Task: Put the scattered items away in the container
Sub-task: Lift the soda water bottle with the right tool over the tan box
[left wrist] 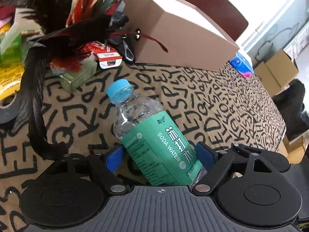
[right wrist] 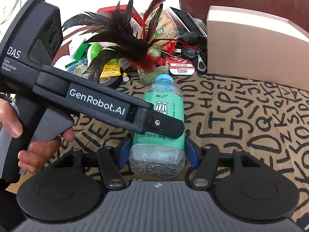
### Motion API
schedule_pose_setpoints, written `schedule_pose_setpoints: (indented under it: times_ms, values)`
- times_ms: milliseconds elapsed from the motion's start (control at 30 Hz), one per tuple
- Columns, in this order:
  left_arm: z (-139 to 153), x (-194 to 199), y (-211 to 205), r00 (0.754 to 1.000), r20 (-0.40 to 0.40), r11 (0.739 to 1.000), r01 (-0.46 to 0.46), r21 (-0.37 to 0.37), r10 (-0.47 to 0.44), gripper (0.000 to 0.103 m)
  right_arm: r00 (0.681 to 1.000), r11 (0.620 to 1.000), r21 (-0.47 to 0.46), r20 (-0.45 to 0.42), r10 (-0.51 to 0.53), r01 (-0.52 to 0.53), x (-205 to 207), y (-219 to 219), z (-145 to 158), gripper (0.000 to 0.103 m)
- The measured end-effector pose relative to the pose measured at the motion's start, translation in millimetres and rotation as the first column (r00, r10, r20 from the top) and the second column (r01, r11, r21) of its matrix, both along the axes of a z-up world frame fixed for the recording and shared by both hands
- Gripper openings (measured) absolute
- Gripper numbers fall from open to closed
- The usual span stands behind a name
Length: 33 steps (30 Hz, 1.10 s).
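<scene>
A clear soda water bottle (left wrist: pixel 152 133) with a green label and blue cap lies between the blue pads of my left gripper (left wrist: pixel 160 157), which is shut on its lower body. In the right wrist view the same bottle (right wrist: pixel 162 119) sits between my right gripper's (right wrist: pixel 157 155) blue pads, which close on its base, while the left gripper's finger (right wrist: pixel 164 125) crosses the label. The cardboard box (left wrist: pixel 173 32) stands behind on the lettered cloth; it also shows at the right of the right wrist view (right wrist: pixel 251 50).
A pile of clutter lies at the back left: a black and red feather duster (left wrist: pixel 63 29), a green carton (left wrist: pixel 79 76), a red card pack (left wrist: pixel 108 58), keys (right wrist: pixel 193 54), black tape (left wrist: pixel 7 110). A blue tissue pack (left wrist: pixel 241 65) lies beside the box.
</scene>
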<state>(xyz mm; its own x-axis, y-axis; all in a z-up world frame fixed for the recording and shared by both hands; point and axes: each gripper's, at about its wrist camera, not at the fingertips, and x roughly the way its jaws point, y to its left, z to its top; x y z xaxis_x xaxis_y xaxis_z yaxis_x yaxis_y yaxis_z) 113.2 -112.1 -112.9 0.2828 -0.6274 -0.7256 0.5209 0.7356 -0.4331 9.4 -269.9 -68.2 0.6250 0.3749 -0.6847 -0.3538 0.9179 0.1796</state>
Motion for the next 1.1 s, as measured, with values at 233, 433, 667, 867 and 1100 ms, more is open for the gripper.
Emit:
schedule_pose_setpoints:
  times_ms: [233,433,667,867,1100]
  values:
    - [-8.6,7.0,0.6,0.998,-0.048,0.999,-0.030,-0.035,0.029,0.082,1.000,1.000,-0.002,-0.002,0.002,-0.002,3.6,-0.4,-2.1,0.065]
    - [0.3,1.0,-4.7,1.000,-0.010,1.000,-0.018,-0.017,0.018,0.081,1.000,1.000,0.005,0.010,0.004,-0.004,0.8,-3.4,1.0,0.064]
    - [34.7,1.4,-19.8,0.996,0.088,0.999,-0.001,-0.040,0.005,0.081,0.995,1.000,0.012,0.092,-0.026,0.025,1.2,-15.5,25.1,0.064]
    - [81.7,20.0,-51.6,0.979,0.205,0.996,0.035,-0.083,-0.018,0.082,0.976,0.997,0.009,0.207,-0.071,0.071,20.2,-39.4,63.5,0.064]
    - [132.6,56.1,-97.9,0.956,0.293,0.991,0.053,-0.124,-0.014,0.082,0.940,0.991,-0.055,0.329,-0.095,0.119,58.6,-63.6,104.4,0.064]
